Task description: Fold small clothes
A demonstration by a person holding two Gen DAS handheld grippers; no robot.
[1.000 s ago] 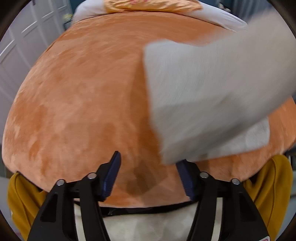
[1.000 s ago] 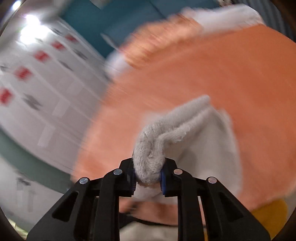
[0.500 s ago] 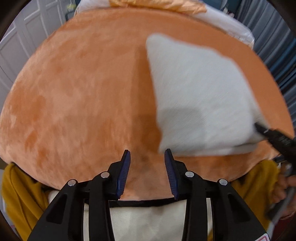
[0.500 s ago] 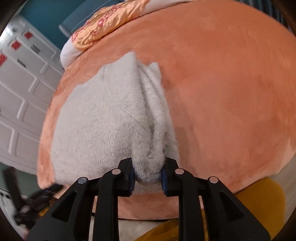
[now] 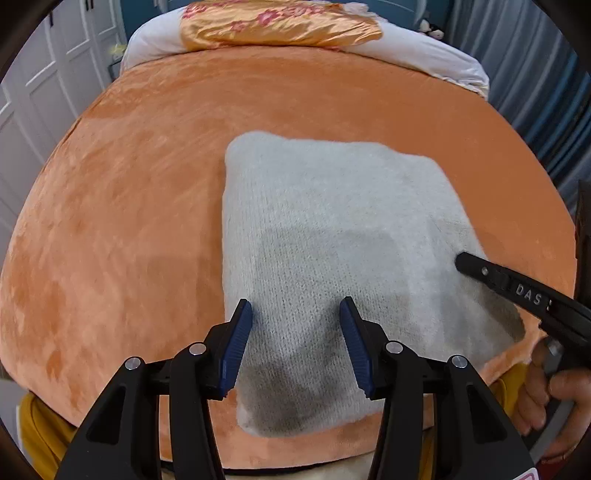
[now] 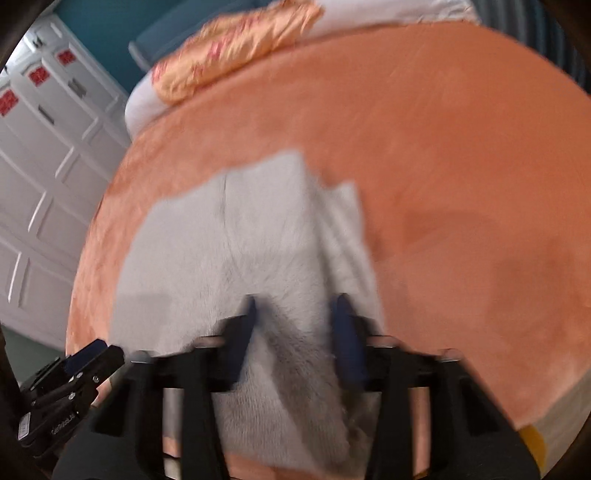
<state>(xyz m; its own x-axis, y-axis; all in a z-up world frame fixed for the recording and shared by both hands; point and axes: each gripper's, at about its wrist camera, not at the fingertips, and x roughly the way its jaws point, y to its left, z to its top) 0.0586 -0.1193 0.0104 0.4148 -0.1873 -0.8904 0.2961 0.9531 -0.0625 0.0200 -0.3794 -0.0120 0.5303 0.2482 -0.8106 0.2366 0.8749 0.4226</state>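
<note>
A grey knit garment [image 5: 332, 229] lies folded into a rough rectangle on the orange blanket [image 5: 129, 221]. My left gripper [image 5: 295, 332] hovers over its near edge, jaws apart and opening, nothing pinched between the blue pads. In the left wrist view my right gripper [image 5: 461, 263] reaches in from the right, its tip at the garment's right side. In the blurred right wrist view, the right gripper [image 6: 297, 325] has its jaws apart and closing over the garment [image 6: 221, 240], with cloth beneath the gap but not pressed by the pads. The left gripper [image 6: 99, 350] shows at the lower left.
An orange patterned pillow [image 5: 277, 26] and white bedding [image 5: 424, 55] lie at the head of the bed. White cupboard doors [image 6: 37, 166] stand to the left, blue curtains [image 5: 535, 92] to the right. A hand [image 5: 554, 387] and mustard-yellow clothing [image 5: 37, 435] are near the bed's front edge.
The right gripper held a bunched fold of the garment; now the garment lies flat and the jaws stand off it. The left gripper has moved right, over the garment's near edge.
</note>
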